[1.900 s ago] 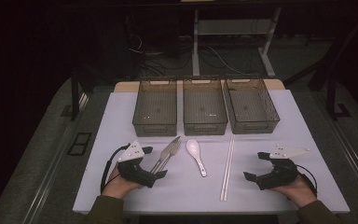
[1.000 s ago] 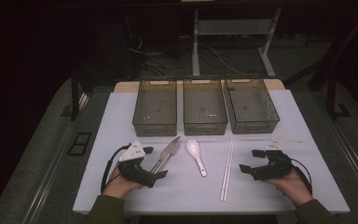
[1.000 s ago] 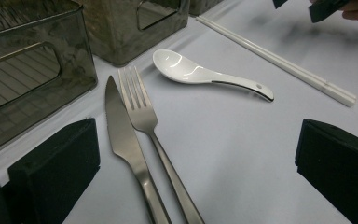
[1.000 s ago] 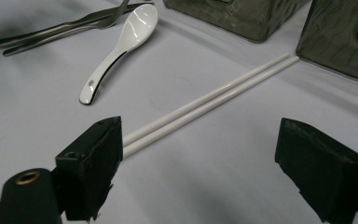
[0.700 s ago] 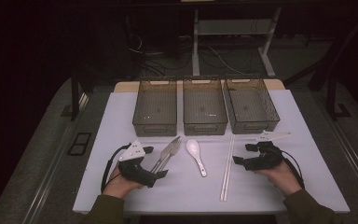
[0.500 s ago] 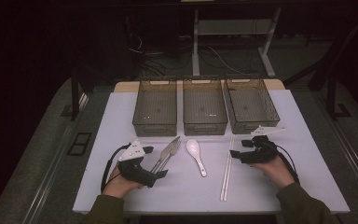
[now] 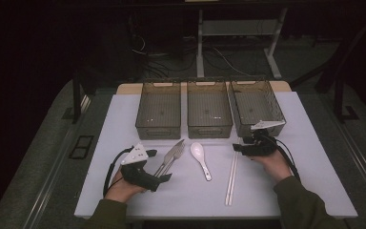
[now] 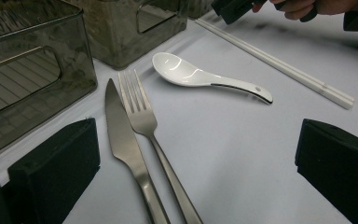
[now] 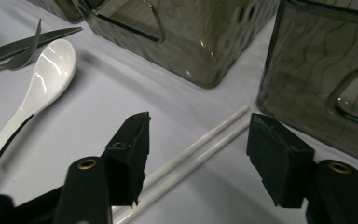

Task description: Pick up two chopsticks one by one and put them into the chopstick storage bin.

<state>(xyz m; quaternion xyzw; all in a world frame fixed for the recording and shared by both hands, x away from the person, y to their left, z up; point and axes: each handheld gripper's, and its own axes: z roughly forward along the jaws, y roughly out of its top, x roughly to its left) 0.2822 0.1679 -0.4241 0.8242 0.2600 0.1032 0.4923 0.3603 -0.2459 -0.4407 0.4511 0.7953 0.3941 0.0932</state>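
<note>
The right tongs (image 9: 198, 158) are open, with the white chopsticks (image 9: 200, 147) between the jaws (not gripped). The left tongs (image 8: 196, 168) are open too, with the knife (image 8: 123, 140) and fork (image 8: 144, 121) between them.

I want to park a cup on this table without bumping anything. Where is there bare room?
Free: the mat's right side beyond the right gripper, the far-left strip beside the left bin, and the near edge between the forearms. Crowded: the middle, where knife, fork, spoon and chopsticks lie below the bins.
</note>
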